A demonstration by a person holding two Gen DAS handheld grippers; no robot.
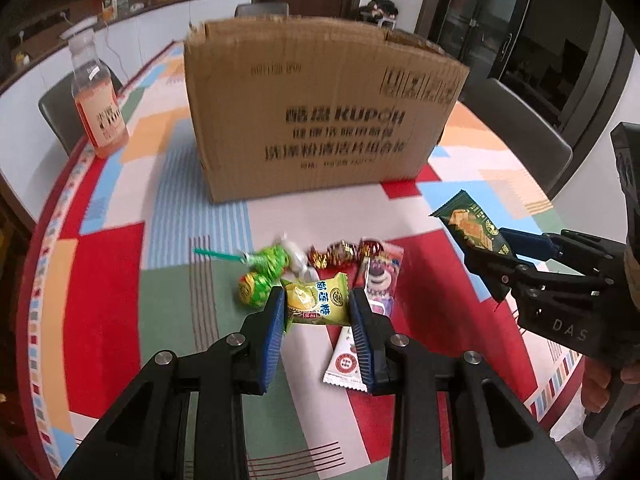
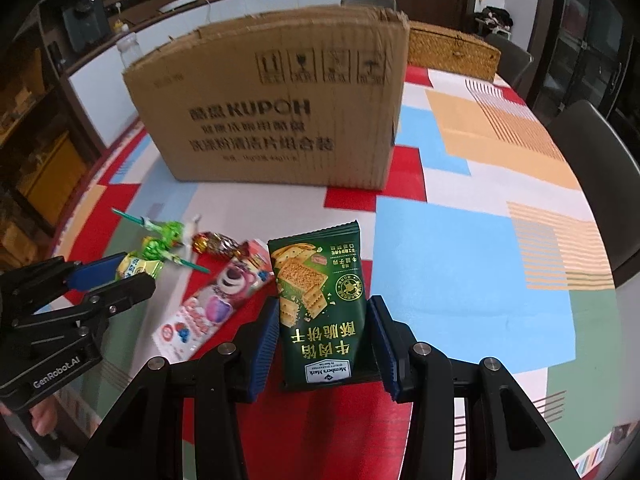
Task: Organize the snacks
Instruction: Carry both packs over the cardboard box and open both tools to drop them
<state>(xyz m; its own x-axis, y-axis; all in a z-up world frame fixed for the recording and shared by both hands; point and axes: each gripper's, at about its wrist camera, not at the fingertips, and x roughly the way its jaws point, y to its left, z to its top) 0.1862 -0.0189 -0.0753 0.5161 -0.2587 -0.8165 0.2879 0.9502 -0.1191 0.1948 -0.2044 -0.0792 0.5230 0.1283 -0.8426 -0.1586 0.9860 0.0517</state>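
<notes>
My left gripper (image 1: 318, 306) is shut on a yellow durian candy packet (image 1: 316, 300), held just above the table; it also shows in the right wrist view (image 2: 138, 267). My right gripper (image 2: 324, 320) is shut on a dark green cracker packet (image 2: 318, 300), seen in the left wrist view (image 1: 472, 226) raised at the right. On the cloth lie green lollipops (image 1: 266, 266), brown foil candies (image 1: 340, 252), a pink bear packet (image 2: 218, 304) and a white triangular packet (image 1: 346, 360). A cardboard box (image 1: 320, 108) stands behind them.
A colourful patchwork tablecloth (image 2: 460, 240) covers the table. A bottle of orange drink (image 1: 98, 96) stands at the far left. A wicker basket (image 2: 452, 52) sits behind the box. Dark chairs (image 2: 592, 168) ring the table edge.
</notes>
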